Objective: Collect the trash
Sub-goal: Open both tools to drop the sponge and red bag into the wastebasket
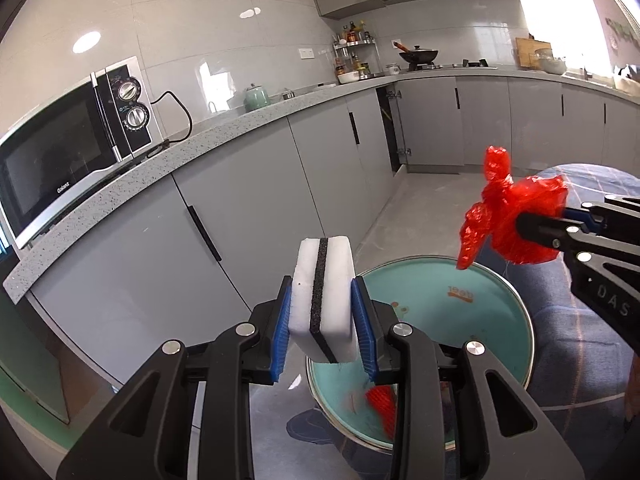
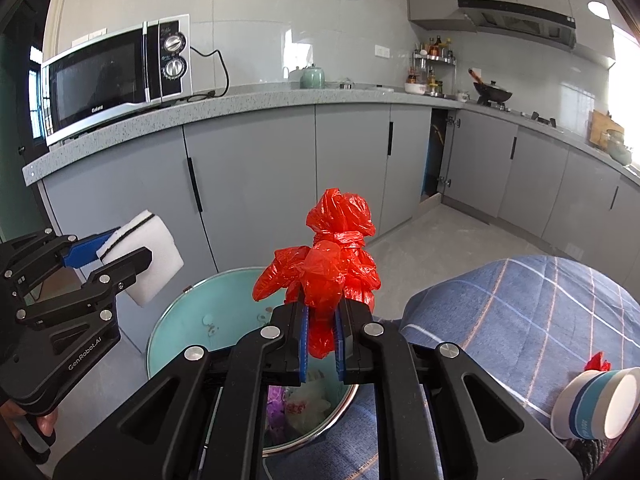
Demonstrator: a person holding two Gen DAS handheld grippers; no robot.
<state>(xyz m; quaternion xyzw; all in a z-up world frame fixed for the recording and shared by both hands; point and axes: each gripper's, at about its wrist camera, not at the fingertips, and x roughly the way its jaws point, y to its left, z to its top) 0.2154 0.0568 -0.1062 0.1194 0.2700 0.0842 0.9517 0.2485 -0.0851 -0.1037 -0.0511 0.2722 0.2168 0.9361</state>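
Observation:
My left gripper is shut on a white sponge with a black middle stripe, held upright in the air over the near rim of a teal trash bin. From the right wrist view, that left gripper and the sponge hang left of the bin. My right gripper is shut on a knotted red plastic bag above the bin's opening; the right gripper with the bag also shows from the left wrist. Crumpled trash lies in the bin.
A blue plaid cloth lies right of the bin, with a tipped paper cup on it. Grey cabinets run behind, under a counter bearing a microwave. One corner cabinet door stands ajar.

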